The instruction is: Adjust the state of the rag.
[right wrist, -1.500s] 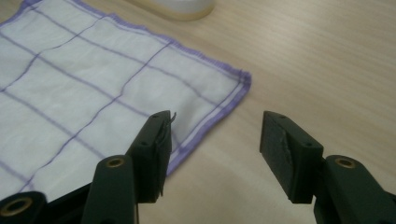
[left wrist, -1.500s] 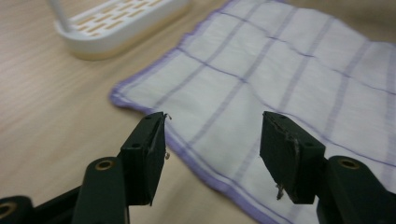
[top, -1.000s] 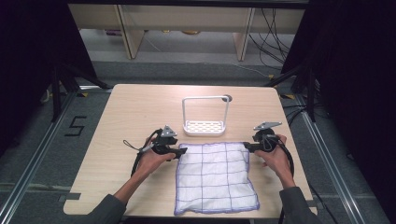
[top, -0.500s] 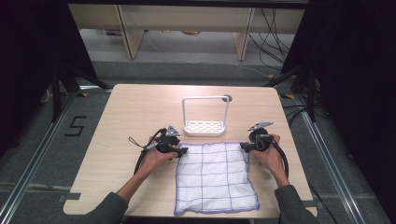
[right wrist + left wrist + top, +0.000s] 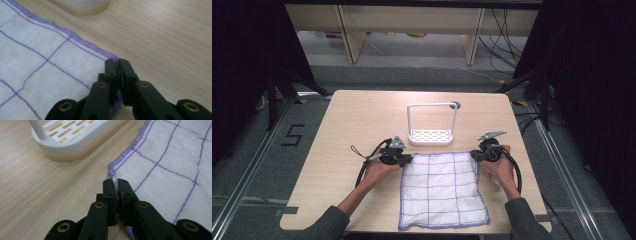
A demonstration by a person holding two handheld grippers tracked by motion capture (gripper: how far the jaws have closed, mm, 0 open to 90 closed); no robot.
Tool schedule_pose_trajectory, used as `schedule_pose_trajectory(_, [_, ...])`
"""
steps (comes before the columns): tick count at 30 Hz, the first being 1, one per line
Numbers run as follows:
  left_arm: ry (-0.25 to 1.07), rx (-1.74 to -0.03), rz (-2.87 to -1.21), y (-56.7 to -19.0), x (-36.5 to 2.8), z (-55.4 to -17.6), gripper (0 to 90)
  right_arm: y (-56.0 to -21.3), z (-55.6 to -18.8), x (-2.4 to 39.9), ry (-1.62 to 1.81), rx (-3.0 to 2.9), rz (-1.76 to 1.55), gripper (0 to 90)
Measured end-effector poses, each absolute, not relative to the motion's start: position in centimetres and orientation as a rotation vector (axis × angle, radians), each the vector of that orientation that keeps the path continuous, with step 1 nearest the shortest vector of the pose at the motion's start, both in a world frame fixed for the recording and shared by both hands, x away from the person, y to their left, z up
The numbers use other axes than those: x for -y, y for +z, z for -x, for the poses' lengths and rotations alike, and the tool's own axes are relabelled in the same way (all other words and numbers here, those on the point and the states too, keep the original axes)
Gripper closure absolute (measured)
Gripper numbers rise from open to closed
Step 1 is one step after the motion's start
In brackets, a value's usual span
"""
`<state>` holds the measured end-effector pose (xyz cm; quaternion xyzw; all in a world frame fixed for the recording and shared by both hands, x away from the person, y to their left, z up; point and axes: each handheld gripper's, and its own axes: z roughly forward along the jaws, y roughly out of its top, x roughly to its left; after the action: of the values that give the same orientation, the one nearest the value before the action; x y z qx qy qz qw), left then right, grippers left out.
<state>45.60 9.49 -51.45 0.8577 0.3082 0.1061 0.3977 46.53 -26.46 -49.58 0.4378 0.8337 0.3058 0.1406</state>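
Note:
A white cloth [image 5: 441,190] with a purple grid and purple hem lies flat on the wooden table [image 5: 362,115], near its front edge. My left gripper [image 5: 406,160] is at the cloth's far left corner, and its jaws have just been closing; they are now shut on that corner of the cloth [image 5: 160,167], with the hem pinched between the pads [image 5: 115,185]. At the far right corner my right gripper [image 5: 473,156] has also just been closing, and its jaws pinch the cloth [image 5: 37,60] hem there [image 5: 117,66].
A white slotted rack [image 5: 431,135] with a tall loop handle stands just behind the cloth, close to both grippers; the rack [image 5: 72,137] lies ahead-left in the left gripper view. Bare wood stretches left, right and behind it. Dark floor surrounds the table.
Both grippers have closed onto the cloth's far corners, where before their jaws stood apart. The hands have scarcely shifted and the cloth lies as before.

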Motion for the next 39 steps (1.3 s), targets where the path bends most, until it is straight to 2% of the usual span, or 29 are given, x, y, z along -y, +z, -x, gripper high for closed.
schedule_pose_trajectory(15, [0.370, -0.749, -2.074, -48.1, -11.2, -45.8, 85.7, -45.5, -46.4, 27.1, 1.060, -2.322, -1.157, 88.7])
schedule_pose_trajectory(21, [0.386, -0.737, -1.988, -46.3, -12.8, -45.5, 85.7, -42.7, -44.4, 27.5, 1.178, -2.274, -1.103, 88.7])
schedule_pose_trajectory(30, [0.410, -0.598, -2.024, -45.1, -13.5, -39.9, 85.6, -41.7, -38.9, 27.9, 1.195, -2.293, -0.956, 88.7])
schedule_pose_trajectory(39, [0.406, -0.524, -2.066, -46.1, -13.7, -36.1, 85.5, -43.4, -35.8, 28.2, 1.221, -2.327, -0.978, 88.6])
